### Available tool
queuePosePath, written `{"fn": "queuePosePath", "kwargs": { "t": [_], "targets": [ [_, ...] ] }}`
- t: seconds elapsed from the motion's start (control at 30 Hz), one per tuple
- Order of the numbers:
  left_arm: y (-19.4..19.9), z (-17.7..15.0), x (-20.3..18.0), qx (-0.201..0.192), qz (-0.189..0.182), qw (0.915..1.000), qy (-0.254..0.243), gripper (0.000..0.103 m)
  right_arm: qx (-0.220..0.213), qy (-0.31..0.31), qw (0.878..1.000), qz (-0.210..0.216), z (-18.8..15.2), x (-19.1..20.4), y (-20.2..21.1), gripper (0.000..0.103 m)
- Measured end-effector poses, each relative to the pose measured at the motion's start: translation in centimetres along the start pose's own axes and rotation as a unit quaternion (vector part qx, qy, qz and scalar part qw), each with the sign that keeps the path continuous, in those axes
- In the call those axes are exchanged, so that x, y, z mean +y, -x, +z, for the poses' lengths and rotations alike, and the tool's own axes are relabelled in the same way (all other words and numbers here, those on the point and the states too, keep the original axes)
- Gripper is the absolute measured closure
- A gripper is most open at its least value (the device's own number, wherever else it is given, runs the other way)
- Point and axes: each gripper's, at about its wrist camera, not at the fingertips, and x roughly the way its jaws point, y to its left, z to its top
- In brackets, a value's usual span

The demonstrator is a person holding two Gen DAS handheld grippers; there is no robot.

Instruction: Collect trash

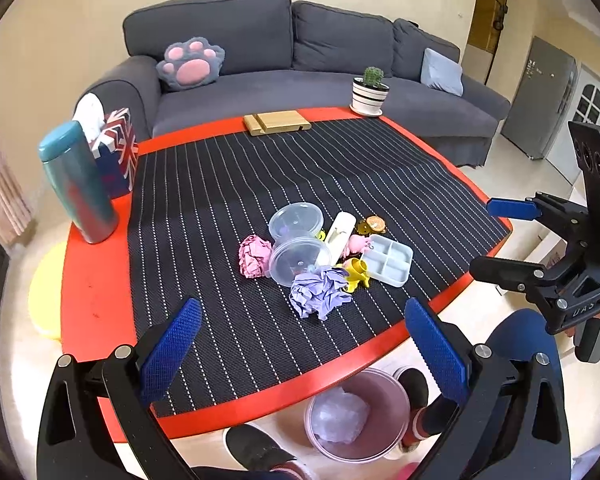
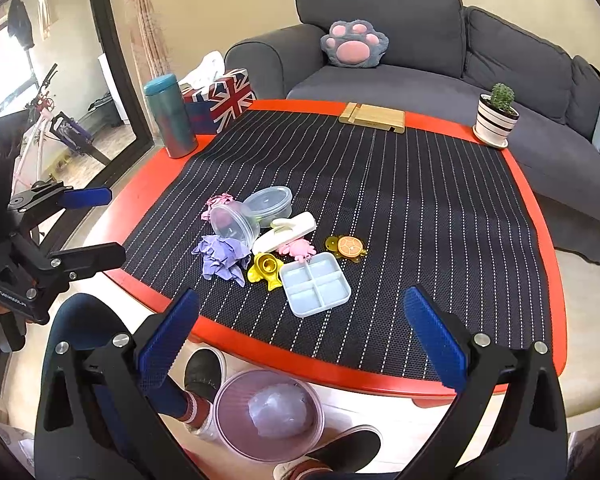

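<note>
We hold the left hand-held gripper [image 1: 300,344] and right hand-held gripper [image 2: 302,338] spread apart and empty above the table [image 1: 96,300]; the purple paper wad [image 1: 320,294] lies by the pink paper wad [image 1: 254,256], bin [image 1: 356,416] below

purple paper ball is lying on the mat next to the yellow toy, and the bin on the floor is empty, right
Not quite. The bin under the table edge is not empty: the right wrist view shows a pale crumpled wad already inside. The rest holds: the purple paper ball lies on the mat beside the yellow toy.
</note>
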Motion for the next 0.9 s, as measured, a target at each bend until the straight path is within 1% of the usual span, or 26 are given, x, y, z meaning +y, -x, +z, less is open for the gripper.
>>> {"fn": "queuePosePath", "kwargs": {
  "t": [0.1, 0.2, 0.33, 0.63, 0.9],
  "targets": [
    [-0.1, -0.1, 0.1, -0.001, -0.001, 1.0000, 0.003, 0.005, -0.001, 0.000, 1.000, 0.001, 0.0, 0.0, 0.0, 0.003],
    [0.2, -0.1, 0.2, -0.011, 0.001, 0.9999, 0.003, 0.005, -0.002, -0.001, 1.000, 0.002, -0.1, -0.1, 0.0, 0.003],
    [0.0, -0.2, 0.6, -0.005, 0.004, 0.9999, 0.009, 0.005, -0.004, -0.003, 1.000, 0.002, 0.0, -0.1, 0.0, 0.003],
    [0.1, -0.3, 0.4, -0.011, -0.016, 0.9998, 0.006, 0.005, -0.001, -0.002, 1.000, 0.003, 0.0, -0.2, -0.1, 0.003],
    [-0.5, -0.4, 0.4, -0.003, -0.009, 0.9999, 0.005, 0.005, 0.017, 0.014, 1.000, 0.005, 0.3, -0.6, -1.3, 0.003]
  ]
}}
